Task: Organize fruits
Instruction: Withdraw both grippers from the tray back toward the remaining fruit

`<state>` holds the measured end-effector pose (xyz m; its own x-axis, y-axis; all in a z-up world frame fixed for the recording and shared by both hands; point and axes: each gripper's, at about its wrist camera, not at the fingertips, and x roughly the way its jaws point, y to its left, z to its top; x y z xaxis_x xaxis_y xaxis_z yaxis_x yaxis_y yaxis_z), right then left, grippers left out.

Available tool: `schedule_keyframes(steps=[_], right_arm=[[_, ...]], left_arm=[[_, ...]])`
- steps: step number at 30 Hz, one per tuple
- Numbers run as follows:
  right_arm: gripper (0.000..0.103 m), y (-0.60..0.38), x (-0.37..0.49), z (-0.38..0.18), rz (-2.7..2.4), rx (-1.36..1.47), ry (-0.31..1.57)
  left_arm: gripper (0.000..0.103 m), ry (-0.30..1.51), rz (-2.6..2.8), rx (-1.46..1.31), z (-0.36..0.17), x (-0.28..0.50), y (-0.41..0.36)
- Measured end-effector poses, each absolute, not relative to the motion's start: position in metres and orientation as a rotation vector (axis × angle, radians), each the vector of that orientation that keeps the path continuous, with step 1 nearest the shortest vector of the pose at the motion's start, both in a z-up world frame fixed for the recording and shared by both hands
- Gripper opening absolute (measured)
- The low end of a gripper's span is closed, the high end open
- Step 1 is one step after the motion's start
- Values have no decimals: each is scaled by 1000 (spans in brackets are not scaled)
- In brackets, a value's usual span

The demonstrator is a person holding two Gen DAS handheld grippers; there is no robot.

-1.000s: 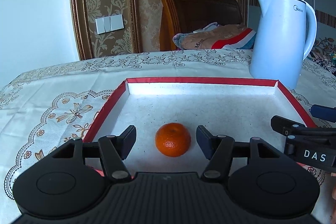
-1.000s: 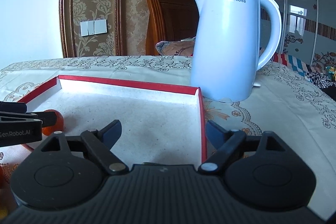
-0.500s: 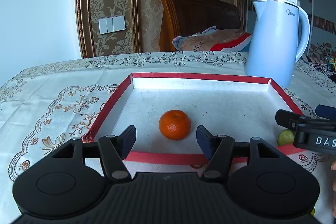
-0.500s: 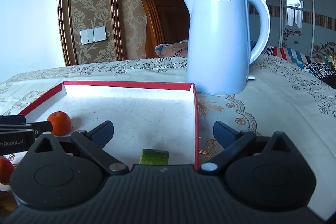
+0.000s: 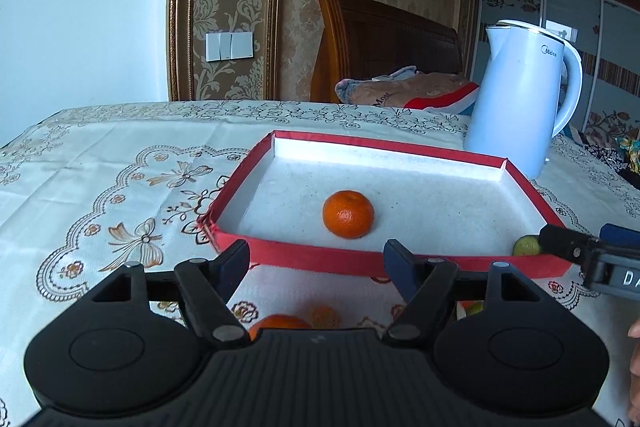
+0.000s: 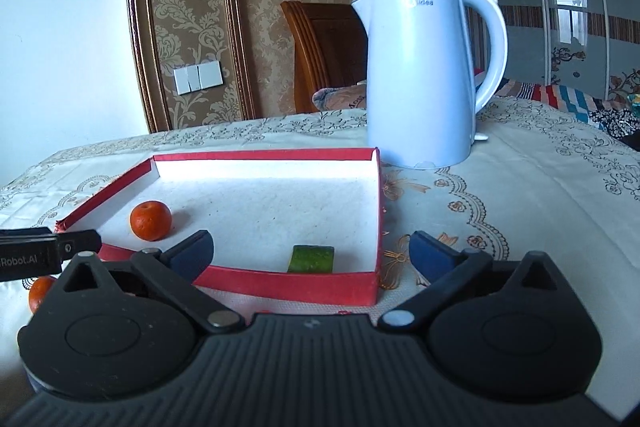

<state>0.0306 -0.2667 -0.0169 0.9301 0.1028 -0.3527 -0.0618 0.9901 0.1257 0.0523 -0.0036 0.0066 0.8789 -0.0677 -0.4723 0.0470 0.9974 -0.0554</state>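
Note:
A red-rimmed white tray [image 5: 308, 255] [image 6: 288, 283] lies on the tablecloth. An orange mandarin [image 5: 348, 214] [image 6: 151, 220] sits in it near the front left. A green fruit piece [image 6: 312, 259] [image 5: 526, 245] lies by the tray's front right wall. My left gripper [image 5: 320, 271] is open and empty, held in front of the tray's near wall. My right gripper [image 6: 310, 253] is open and empty, in front of the tray's right corner. More mandarins [image 5: 280, 323] [image 6: 40, 291] lie on the cloth in front of the tray, partly hidden.
A pale blue electric kettle [image 5: 520, 99] [image 6: 424, 79] stands behind the tray's far right corner. A wooden chair [image 5: 380, 43] with folded cloth stands beyond the table's far edge. A small green fruit [image 5: 474, 308] peeks beside the left gripper's right finger.
Both grippers have pulled back from the tray and risen. The mandarin stays where it lay in the tray; the green piece, unseen a second ago, now lies in the tray.

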Motion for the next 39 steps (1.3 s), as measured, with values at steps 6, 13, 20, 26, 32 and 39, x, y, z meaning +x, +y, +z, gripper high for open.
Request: schedule_keyframes(steps=[6, 13, 20, 26, 32, 39], right_arm=[[103, -268, 30, -18, 86, 115, 380], [103, -273, 24, -20, 91, 141, 390], [103, -275, 23, -21, 84, 151, 396], [103, -274, 24, -22, 82, 151, 404], [103, -274, 24, -22, 81, 153, 405], [103, -274, 25, -23, 80, 152, 410]], left_arm=[[74, 487, -61, -34, 2, 31, 6], [74, 494, -77, -70, -1, 10, 23], [74, 496, -73, -12, -8, -7, 22], [74, 492, -114, 23, -10, -18, 21], [74, 523, -172, 30, -11, -22, 23], [74, 557, -215, 11, -15, -27, 32]])
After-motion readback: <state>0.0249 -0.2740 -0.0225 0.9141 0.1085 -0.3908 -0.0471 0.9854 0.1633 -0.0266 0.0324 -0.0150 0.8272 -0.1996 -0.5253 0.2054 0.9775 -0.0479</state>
